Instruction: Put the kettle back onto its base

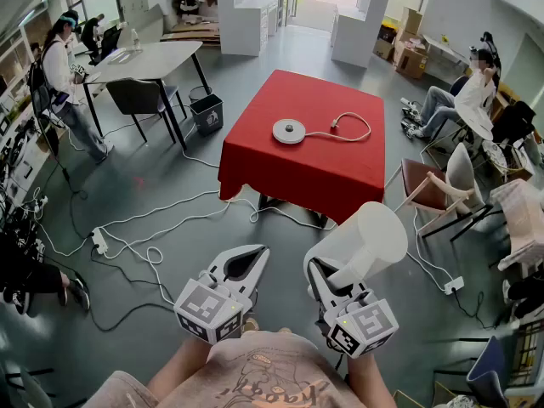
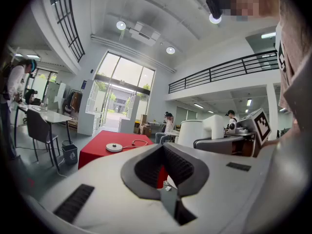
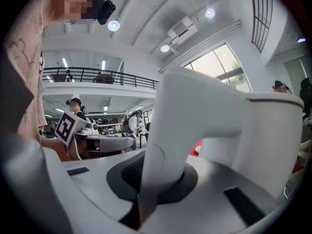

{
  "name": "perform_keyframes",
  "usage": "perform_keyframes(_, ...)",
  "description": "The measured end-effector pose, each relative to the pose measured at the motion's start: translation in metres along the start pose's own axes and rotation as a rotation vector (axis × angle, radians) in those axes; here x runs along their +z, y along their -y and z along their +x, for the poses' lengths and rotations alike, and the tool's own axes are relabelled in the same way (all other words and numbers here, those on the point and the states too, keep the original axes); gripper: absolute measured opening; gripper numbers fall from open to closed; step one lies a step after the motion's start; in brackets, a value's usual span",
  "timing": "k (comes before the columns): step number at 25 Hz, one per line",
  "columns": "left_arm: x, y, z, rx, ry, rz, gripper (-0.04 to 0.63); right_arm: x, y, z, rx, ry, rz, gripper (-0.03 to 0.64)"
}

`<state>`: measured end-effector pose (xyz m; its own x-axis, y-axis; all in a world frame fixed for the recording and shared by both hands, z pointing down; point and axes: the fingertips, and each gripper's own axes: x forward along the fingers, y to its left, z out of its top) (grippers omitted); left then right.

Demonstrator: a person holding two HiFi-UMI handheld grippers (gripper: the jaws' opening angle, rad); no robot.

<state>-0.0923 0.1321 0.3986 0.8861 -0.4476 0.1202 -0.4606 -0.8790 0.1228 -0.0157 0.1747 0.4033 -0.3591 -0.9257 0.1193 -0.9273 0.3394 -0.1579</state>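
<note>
Nearest, low in the head view, both claws are pointing ahead from the person's hands. On the right, the right claw [image 1: 327, 280] is clamping the white kettle [image 1: 367, 238] by its handle and carrying it roughly level, probably so it can settle flat. Just beside it the left claw [image 1: 255, 255] is riding with tips together and empty. Far ahead, the round base [image 1: 289, 131] is lying on the red table [image 1: 319, 172], well apart from the kettle, its cord [image 1: 347, 126] trailing right.

Looking along the left claw [image 2: 162, 150], nothing is sitting between its jaws; the base [image 2: 114, 147] is showing far beyond, to the left.

Looking along the right claw [image 3: 156, 177], the handle [image 3: 168, 130] is filling it, pads pressing both sides, so the kettle [image 3: 243, 130] is hanging forward of the grip.
</note>
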Motion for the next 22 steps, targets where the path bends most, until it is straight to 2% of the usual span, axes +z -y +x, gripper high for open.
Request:
perform_keyframes(9, -0.001, -0.002, 0.001, 0.005, -0.008, 0.006, -0.012, 0.002, 0.006, -0.002, 0.009, -0.007, 0.004, 0.046)
perform_keyframes(22, -0.002, 0.01, 0.003, 0.023, -0.014, 0.002, -0.012, 0.011, 0.002, -0.009, 0.072, -0.014, -0.019, 0.046)
